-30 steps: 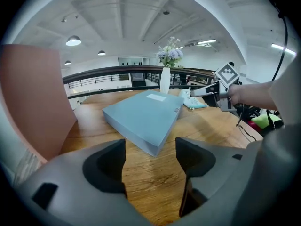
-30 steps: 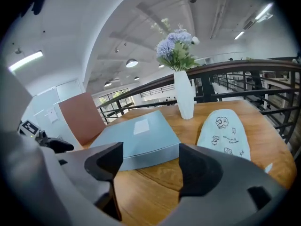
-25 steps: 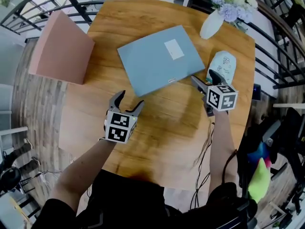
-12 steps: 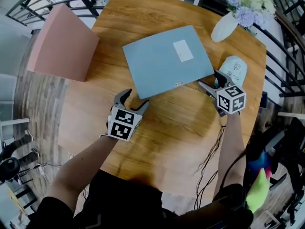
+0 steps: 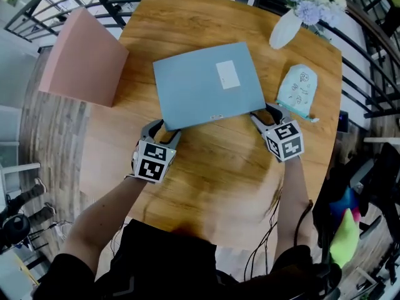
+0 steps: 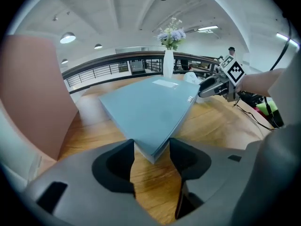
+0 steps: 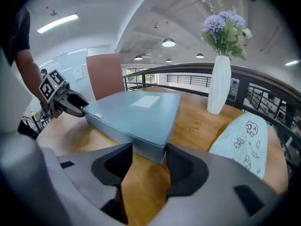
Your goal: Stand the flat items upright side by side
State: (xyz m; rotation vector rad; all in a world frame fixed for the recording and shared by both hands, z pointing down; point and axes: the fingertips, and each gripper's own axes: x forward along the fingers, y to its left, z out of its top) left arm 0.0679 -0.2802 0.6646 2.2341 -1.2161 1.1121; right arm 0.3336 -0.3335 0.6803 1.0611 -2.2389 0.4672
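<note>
A flat blue book (image 5: 206, 86) with a white label lies on the round wooden table (image 5: 219, 180). My left gripper (image 5: 159, 129) is at its near left corner, and that corner (image 6: 146, 112) sits between the jaws, which have just been closing and touch both of its edges (image 6: 151, 149). At the near right corner my right gripper (image 5: 265, 114) stands the same way: its jaws have just been closing and the book's corner (image 7: 136, 114) is pinched between them (image 7: 149, 154). A pink board (image 5: 81, 58) stands upright at the table's left edge.
A white vase with flowers (image 5: 284, 27) stands at the table's far right. A pale blue printed pouch (image 5: 299, 89) lies just right of the book, close to my right gripper. Black railings run round the table. Cables hang off the near right edge.
Both grippers have moved forward and down from the bare wood to the book's two near corners. Their jaws have narrowed onto those corners.
</note>
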